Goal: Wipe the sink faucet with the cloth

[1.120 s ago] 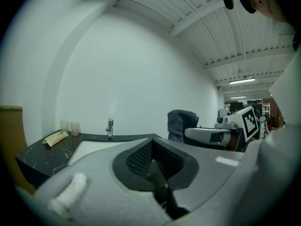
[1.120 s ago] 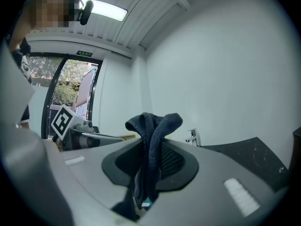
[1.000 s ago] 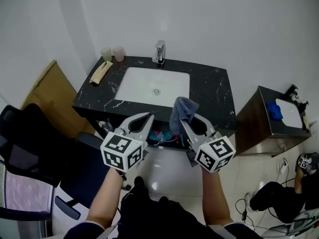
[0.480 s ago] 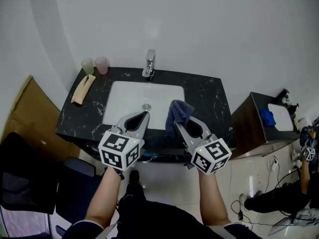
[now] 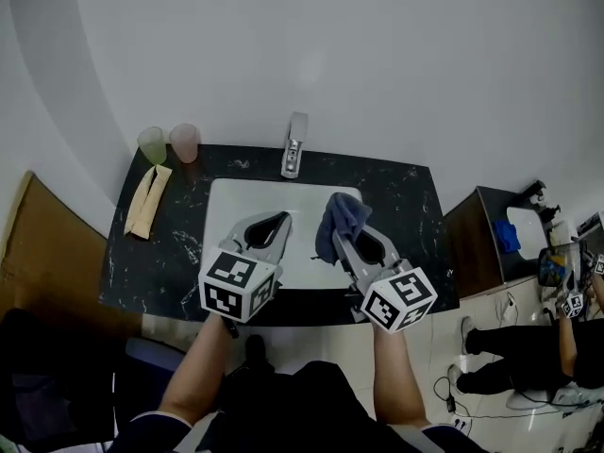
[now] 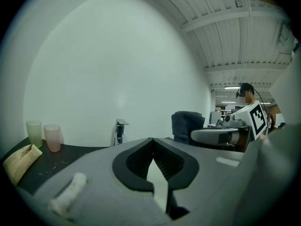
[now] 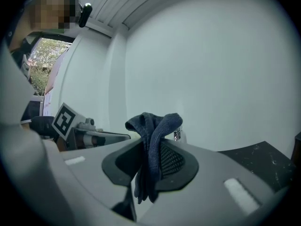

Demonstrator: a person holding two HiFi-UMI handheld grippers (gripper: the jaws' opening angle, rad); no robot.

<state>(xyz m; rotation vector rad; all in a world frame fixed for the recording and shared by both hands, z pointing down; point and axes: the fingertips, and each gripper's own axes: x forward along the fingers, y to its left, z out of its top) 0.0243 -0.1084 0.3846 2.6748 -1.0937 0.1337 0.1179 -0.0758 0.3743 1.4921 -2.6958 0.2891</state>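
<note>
Faucet, chrome, stands at the back middle of the black marble countertop. At the counter's left lies a folded beige towel, with a green cup and a pink cup behind it. Over the white basin hangs the left gripper, jaws pressed together, empty. Just right of it, the right gripper pinches the dark blue cloth, which is bunched above its tips, short of the faucet. Only the head view shows the basin. In the right gripper view the cloth nearly hides the faucet.

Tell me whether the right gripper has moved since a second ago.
Yes. The right gripper, shut on the cloth, has advanced toward the faucet: its jaws were at the countertop's front edge and now reach over the sink basin.
</note>
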